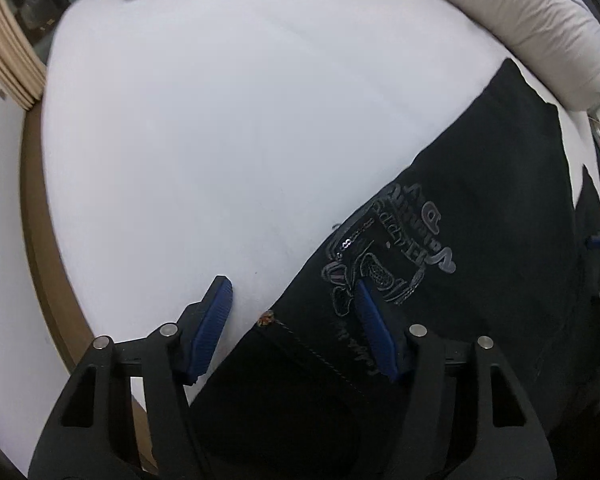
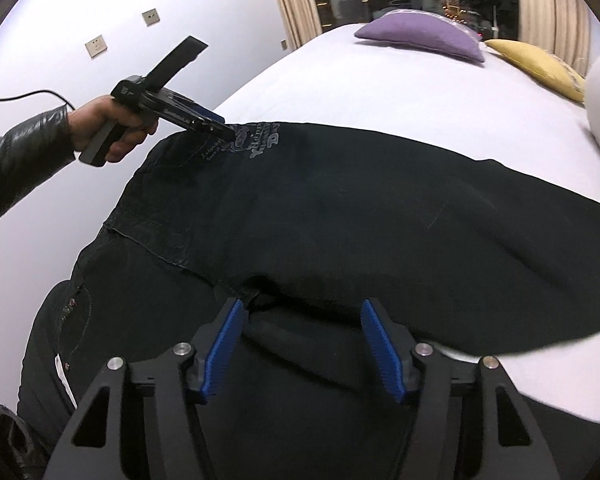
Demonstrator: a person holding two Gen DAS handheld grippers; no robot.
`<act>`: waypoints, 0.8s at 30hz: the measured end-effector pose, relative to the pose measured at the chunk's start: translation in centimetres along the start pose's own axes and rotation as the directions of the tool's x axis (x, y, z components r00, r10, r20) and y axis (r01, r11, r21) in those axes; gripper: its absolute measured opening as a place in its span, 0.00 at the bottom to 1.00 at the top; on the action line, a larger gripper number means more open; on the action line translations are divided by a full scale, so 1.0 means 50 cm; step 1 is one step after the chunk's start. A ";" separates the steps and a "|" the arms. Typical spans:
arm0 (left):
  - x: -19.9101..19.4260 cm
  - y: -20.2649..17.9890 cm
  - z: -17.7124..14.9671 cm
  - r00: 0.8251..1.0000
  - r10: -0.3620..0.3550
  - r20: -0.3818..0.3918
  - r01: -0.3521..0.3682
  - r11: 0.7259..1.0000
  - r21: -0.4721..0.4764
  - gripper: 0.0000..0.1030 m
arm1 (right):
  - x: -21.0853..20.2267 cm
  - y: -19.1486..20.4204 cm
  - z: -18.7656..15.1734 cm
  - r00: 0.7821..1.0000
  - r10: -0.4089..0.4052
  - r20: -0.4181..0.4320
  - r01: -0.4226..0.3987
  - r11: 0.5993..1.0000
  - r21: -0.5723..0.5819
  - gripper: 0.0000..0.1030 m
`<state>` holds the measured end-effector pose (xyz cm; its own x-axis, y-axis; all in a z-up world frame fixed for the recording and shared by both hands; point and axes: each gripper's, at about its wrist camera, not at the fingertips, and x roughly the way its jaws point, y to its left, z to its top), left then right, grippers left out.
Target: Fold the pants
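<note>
Black pants [image 2: 340, 216] lie spread across the white bed [image 2: 380, 88], with a grey printed emblem [image 1: 392, 248] near the pocket. In the left wrist view the pants [image 1: 480, 280] fill the lower right. My left gripper [image 1: 292, 320] is open, its blue pads astride the pants' edge by a small rivet [image 1: 266, 317]. It also shows in the right wrist view [image 2: 220, 130], held by a hand at the emblem. My right gripper [image 2: 302, 344] is open, low over the crotch area, with folds of cloth between its pads.
A purple pillow [image 2: 420, 38] and a yellow pillow [image 2: 540, 66] lie at the far end of the bed. A rolled white duvet [image 1: 540, 20] lies along the bed's side. The wooden bed frame [image 1: 36, 240] and white wall border the left.
</note>
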<state>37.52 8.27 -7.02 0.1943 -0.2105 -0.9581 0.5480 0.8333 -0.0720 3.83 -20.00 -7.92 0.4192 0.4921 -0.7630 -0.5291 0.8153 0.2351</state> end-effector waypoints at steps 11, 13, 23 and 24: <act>-0.030 -0.023 -0.018 0.997 0.074 0.021 -0.076 0.993 0.096 0.09 | 0.022 -0.004 0.087 1.000 0.004 0.005 -0.003 0.992 -0.130 0.53; -0.054 -0.023 -0.035 0.992 0.099 0.081 -0.106 0.990 0.093 0.09 | 0.030 -0.006 0.129 1.000 -0.012 0.000 0.012 0.985 -0.172 0.50; -0.131 -0.091 -0.147 0.943 0.183 0.278 -0.222 0.968 0.114 0.08 | 0.139 -0.012 0.326 0.995 -0.077 -0.057 0.050 0.925 -0.376 0.48; -0.136 -0.094 -0.158 0.940 0.183 0.288 -0.225 0.967 0.117 0.08 | 0.156 -0.009 0.339 0.994 -0.086 -0.072 0.049 0.912 -0.408 0.48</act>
<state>27.19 9.79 -2.37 0.5177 -0.1923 -0.8337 0.5818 0.7936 0.1782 19.83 -11.36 -3.78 0.4088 0.3967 -0.8219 -0.7629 0.6429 -0.0691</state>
